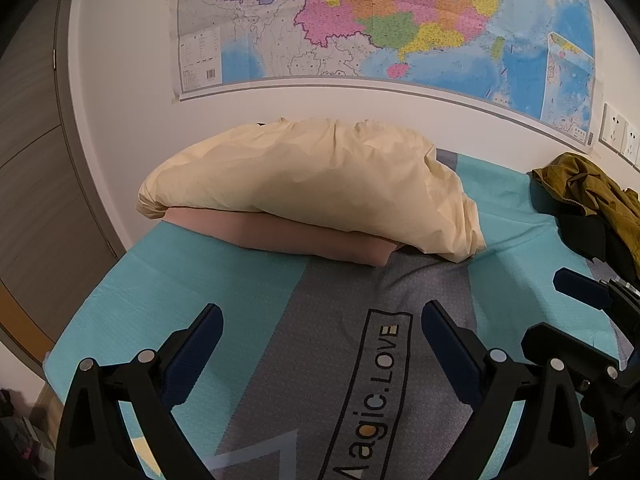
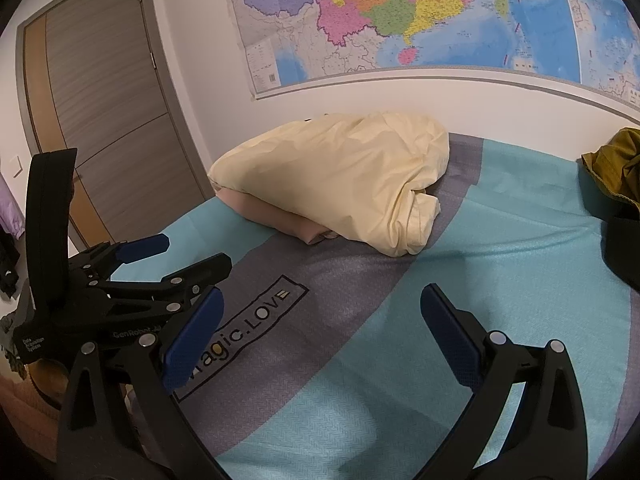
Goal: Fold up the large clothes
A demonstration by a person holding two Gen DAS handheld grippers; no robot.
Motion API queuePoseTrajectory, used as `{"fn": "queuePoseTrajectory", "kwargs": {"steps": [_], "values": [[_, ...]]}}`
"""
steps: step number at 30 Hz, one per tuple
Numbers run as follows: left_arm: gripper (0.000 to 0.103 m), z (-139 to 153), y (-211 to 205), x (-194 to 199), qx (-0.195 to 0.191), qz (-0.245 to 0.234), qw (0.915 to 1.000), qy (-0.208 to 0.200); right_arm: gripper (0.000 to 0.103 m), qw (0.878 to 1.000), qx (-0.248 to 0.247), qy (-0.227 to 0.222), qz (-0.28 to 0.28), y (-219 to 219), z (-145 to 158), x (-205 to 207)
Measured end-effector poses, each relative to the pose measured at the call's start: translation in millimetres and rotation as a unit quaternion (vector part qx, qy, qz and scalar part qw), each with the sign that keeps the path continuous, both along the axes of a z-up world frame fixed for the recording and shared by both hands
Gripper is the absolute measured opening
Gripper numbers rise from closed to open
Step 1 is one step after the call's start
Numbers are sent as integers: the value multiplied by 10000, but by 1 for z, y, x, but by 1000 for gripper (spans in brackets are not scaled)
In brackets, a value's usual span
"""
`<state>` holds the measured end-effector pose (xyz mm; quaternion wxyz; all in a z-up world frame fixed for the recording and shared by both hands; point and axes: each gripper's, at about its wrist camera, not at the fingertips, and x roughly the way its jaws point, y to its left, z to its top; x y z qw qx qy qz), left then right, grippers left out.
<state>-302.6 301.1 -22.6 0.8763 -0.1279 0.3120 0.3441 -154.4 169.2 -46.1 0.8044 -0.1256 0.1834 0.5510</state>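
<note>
Your bed sheet [image 2: 360, 380] carries folded pillows [image 1: 304, 184] far left and the crumpled olive garment [image 1: 592, 188] far right: soft, light, limp. Pinch its hem. Left gripper [image 1: 320, 332] and right gripper [image 2: 320, 320] both gape wide, empty.

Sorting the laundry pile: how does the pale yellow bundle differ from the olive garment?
The pale yellow bundle lies mid-bed by the wall, atop a pink folded piece; the olive garment sits at the right edge, partly out of frame. The yellow is roughly folded over, the olive crumpled. Both rest on the bedspread, untouched by tongs.
</note>
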Motion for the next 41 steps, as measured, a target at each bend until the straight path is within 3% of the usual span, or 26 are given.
{"fn": "queuePoseTrajectory", "kwargs": {"steps": [30, 34, 39, 41], "values": [[96, -1, 1, 3, -2, -37, 10000, 6, 97, 10000, 24, 52, -24, -2, 0, 3], [96, 1, -6, 8, 114, -155, 9998, -45, 97, 9999, 86, 67, -80, -9, 2, 8], [96, -1, -15, 26, -147, -501, 9986, -94, 97, 9989, 216, 96, -416, -33, 5, 18], [96, -2, -25, 40, -208, -854, 9961, -93, 97, 9975, 283, 115, -639, -46, 7, 25]]}}
